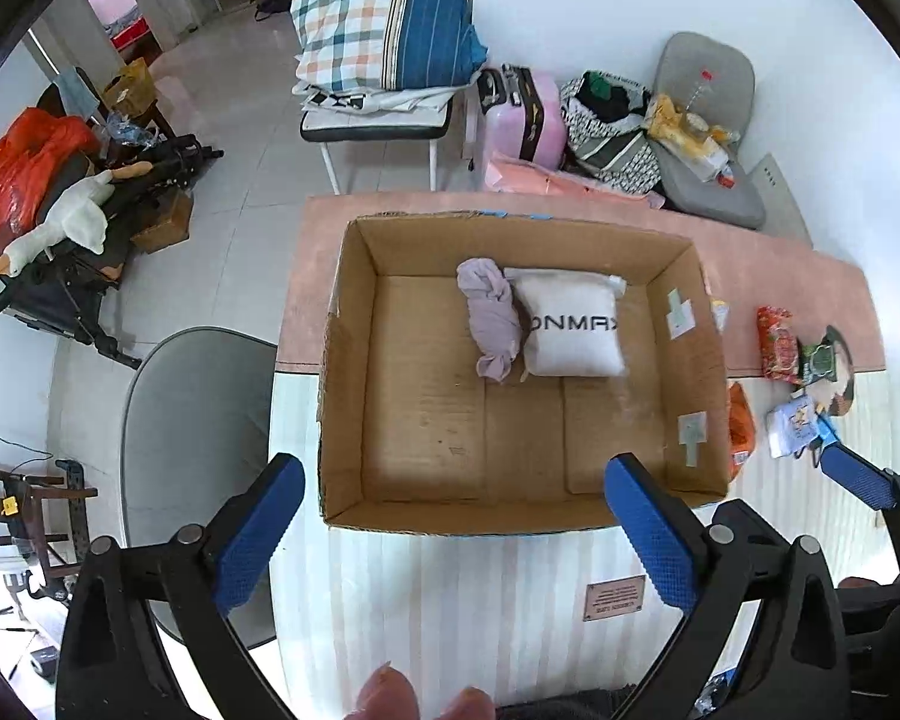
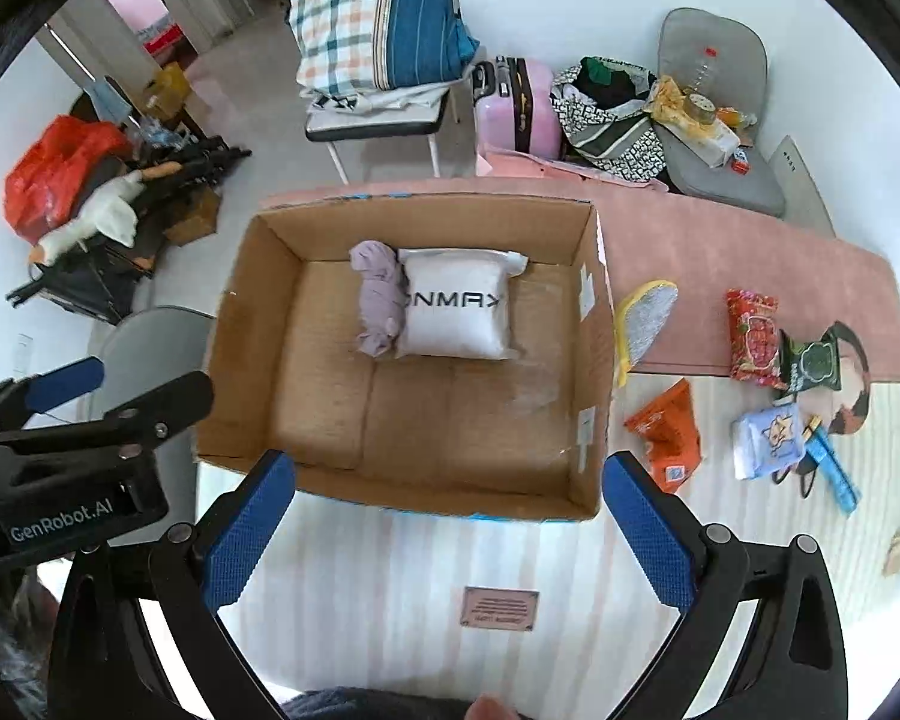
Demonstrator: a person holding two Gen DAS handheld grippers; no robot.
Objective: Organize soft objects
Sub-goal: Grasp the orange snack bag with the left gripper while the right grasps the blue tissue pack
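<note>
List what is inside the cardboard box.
Inside the cardboard box, toward its far wall, lie a knotted lilac cloth and, touching it, a white packet with black lettering. Bare cardboard elsewhere. Anything beneath these two is hidden.

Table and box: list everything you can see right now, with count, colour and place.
cardboard box: 1, brown, open on the table in front of both tools
cloth bundle: 1, lilac, in the box at the far wall
white pouch: 1, black lettering, in the box, touching the bundle's right
mitt: 1, yellow and grey, just right of the box
orange packet: 1, right of the box, nearer
red packet: 1, far right
green packet: 1, beside the red one
pale blue pack: 1, far right, nearer
table: 1, pink cloth at the far side
left tool: open, holding nothing
right tool: open, holding nothing
</note>
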